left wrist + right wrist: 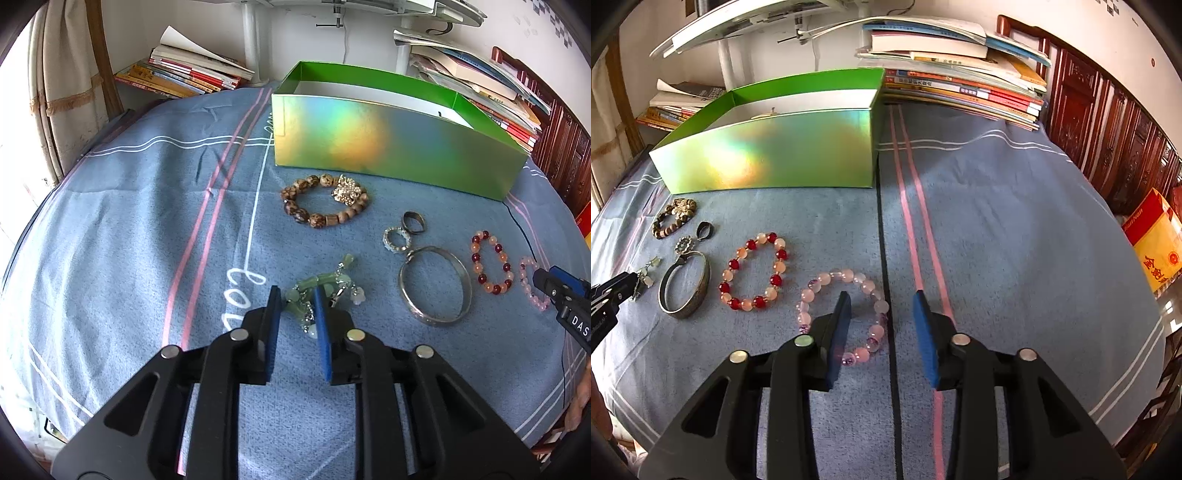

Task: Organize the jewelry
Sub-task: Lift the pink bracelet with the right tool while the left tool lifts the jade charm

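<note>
A blue cloth (129, 206) with pink and white stripes covers a flat surface. Toward the far side stands an open green box (388, 147) with a shiny rainbow front wall; a white lining shows inside it. Jewelry lies in a loose row on the cloth just in front of the box.

The left gripper (298, 301) sits low over a green bead charm bracelet (325, 284). Its two blue pads stand a little apart with part of the bracelet between them; whether they press on it cannot be told. Beyond it, near the box's front wall, lies a brown wooden bead bracelet (321, 201) with a silver flower ornament (345, 190) on top. To the right are a dark ring (413, 221), touching a sparkly ring (397, 240), which touches a silver bangle (436, 286).

The right gripper (882, 317) has its jaws spread wide. A pale pink bead bracelet (846, 317) lies under them, the left pad over its middle, the right pad outside its right edge. Just left of it lies a red and peach bead bracelet (753, 273).

Right of the pink bracelet the cloth is bare out to its edge. Stacks of books (960, 81) line the far edge behind the box, and dark carved wood (1108, 140) borders the right side
</note>
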Tool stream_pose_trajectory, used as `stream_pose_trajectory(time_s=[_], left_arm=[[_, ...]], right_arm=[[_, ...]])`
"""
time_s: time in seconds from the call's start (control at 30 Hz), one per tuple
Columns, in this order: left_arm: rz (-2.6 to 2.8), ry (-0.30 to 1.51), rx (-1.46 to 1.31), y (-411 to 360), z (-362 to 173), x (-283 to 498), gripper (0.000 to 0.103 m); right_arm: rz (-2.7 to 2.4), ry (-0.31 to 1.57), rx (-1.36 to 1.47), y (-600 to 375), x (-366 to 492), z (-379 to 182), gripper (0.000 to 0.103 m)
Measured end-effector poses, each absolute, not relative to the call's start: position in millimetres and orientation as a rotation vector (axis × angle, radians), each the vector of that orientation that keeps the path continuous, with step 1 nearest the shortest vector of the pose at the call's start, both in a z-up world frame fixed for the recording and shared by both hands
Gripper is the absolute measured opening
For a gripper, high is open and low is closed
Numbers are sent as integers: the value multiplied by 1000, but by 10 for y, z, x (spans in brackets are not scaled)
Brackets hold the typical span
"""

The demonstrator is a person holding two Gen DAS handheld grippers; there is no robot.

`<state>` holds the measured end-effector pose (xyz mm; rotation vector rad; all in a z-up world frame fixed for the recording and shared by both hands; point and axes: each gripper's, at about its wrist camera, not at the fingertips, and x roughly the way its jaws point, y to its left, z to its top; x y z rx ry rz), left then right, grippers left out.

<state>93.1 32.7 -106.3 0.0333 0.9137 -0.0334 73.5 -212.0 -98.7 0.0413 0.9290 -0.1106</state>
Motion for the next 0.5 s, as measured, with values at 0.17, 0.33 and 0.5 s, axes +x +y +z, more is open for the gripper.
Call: stream_pose_trajectory(time_s=[0.17,0.33,0.5], left_arm=[[-53,928,17,340,-1043,952,13],[-84,896,-5,369,-834,965,9],[-92,826,2,350,-551,952,9]], right_arm=[[-76,931,30,-2050,737,-961,8],[-53,883,42,-2020,724,-764,8],[-37,791,27,-1950,690,-429,4]])
